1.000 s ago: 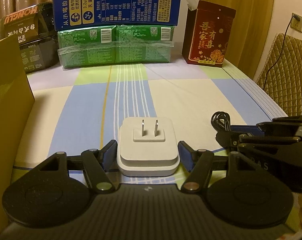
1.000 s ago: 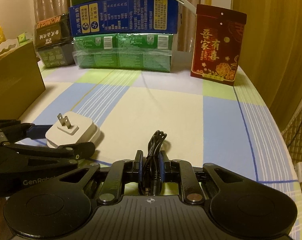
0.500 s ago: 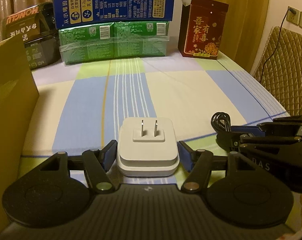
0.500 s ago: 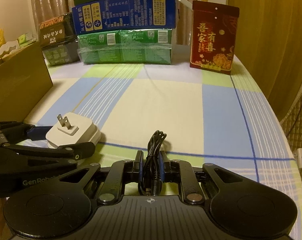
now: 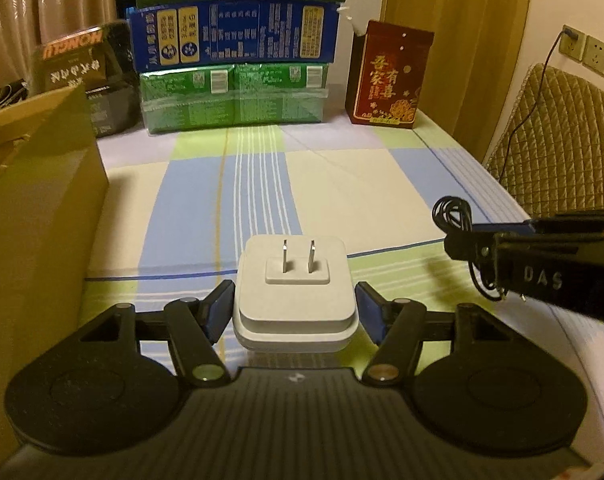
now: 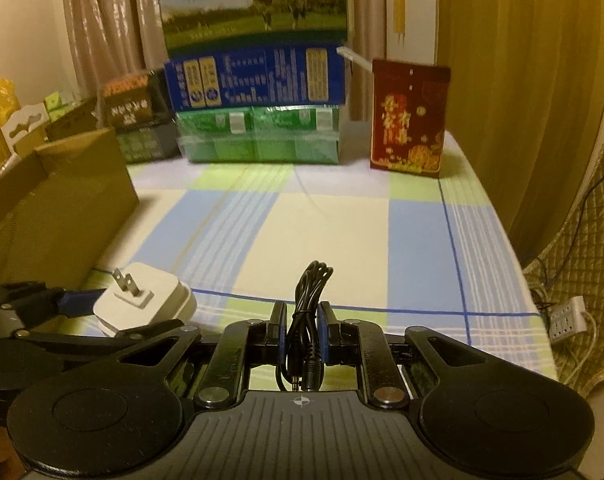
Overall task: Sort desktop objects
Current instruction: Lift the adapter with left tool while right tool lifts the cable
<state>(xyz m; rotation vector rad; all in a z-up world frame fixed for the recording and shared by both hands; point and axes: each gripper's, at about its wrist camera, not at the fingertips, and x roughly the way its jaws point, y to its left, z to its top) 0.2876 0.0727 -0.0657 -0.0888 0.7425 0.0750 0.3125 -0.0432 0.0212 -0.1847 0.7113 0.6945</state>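
A white power adapter (image 5: 294, 292) with two metal prongs up sits between the blue pads of my left gripper (image 5: 295, 304), which is shut on it and holds it above the checked tablecloth (image 5: 342, 184). In the right wrist view the same adapter (image 6: 141, 300) shows at the lower left. My right gripper (image 6: 304, 334) is shut on a coiled black cable (image 6: 308, 312), whose loop sticks out ahead of the pads and whose jack plugs hang behind. From the left wrist view the right gripper (image 5: 458, 246) comes in from the right with the cable (image 5: 452, 210).
An open cardboard box (image 5: 41, 184) stands at the left, also in the right wrist view (image 6: 53, 208). Stacked blue and green cartons (image 5: 233, 80), a black box (image 5: 85, 76) and a red gift box (image 5: 390, 80) line the far edge. A quilted chair (image 5: 562, 144) is at the right.
Both grippers have risen with their loads; the tablecloth looks farther below and more of the back stack and box top shows. Both grips are unchanged.
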